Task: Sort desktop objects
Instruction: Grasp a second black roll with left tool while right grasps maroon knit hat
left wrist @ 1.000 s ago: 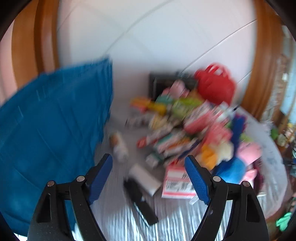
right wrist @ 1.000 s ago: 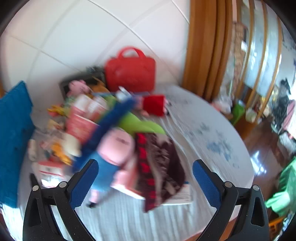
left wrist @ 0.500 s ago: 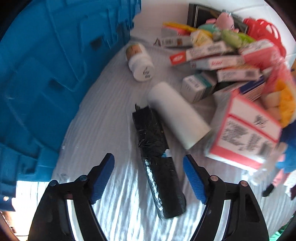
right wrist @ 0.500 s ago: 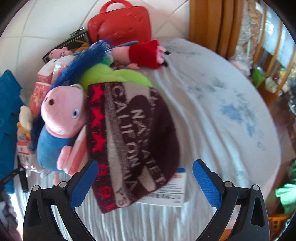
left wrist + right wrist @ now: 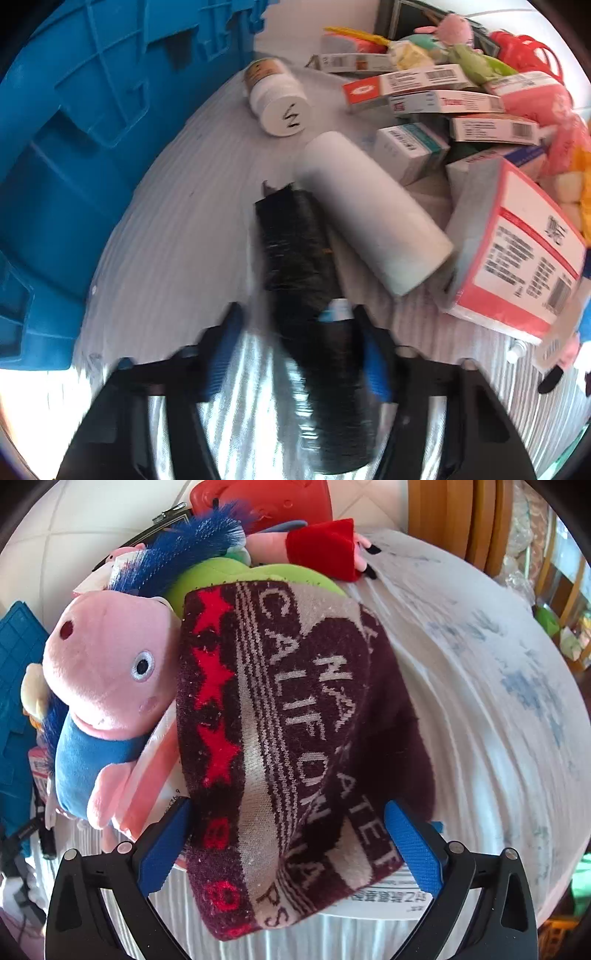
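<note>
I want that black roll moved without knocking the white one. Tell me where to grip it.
Grip the black roll at its near end, from above, fingers across its width. It lies flat and slim, and its far end sits against the white roll. The left gripper, jaws just closing, already straddles that end.

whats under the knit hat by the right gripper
Under the knit hat a flat white box with printed text sticks out at its near edge, and a green plush shows at its far edge. Whatever else lies beneath is covered.

Left gripper (image 5: 297,354) fingers motion-blurred
</note>
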A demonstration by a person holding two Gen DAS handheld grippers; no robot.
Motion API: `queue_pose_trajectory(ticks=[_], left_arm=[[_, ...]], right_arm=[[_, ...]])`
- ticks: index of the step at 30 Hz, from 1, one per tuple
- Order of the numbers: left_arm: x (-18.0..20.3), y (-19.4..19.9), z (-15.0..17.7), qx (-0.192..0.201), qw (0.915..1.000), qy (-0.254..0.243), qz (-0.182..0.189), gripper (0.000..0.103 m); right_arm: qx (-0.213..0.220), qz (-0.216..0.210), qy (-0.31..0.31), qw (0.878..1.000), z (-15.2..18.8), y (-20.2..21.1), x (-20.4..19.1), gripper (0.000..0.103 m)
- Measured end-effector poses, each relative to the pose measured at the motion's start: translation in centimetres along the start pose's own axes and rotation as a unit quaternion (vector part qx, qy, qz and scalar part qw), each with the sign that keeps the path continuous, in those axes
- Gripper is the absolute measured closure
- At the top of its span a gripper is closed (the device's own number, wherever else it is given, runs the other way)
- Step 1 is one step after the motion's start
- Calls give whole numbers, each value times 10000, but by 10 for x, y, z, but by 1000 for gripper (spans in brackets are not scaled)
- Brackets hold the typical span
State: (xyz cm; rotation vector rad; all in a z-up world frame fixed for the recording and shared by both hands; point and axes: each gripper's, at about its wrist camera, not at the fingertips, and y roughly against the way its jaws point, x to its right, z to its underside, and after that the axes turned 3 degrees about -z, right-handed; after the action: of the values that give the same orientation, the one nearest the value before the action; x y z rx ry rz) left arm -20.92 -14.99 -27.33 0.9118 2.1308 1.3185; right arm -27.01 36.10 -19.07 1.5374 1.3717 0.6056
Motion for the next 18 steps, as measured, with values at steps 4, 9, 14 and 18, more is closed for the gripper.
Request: queue_pose_trajectory(ticks=[4, 9, 14, 18], left_arm=[[3, 4, 3, -50, 10000, -72, -1, 67], [3, 23, 12, 49, 9999, -138, 29, 67], [8, 62, 13, 493, 9985, -222, 5, 67], [12, 101, 9, 961, 9949, -289, 16, 67]], right_arm=[[22, -526, -129, 9985, 3, 4, 1, 61], [92, -145, 67, 9998, 10, 17, -5, 84], [540, 15, 167, 9984, 12, 52, -7, 85], [1042, 171, 344, 9938, 6, 88, -10, 85]])
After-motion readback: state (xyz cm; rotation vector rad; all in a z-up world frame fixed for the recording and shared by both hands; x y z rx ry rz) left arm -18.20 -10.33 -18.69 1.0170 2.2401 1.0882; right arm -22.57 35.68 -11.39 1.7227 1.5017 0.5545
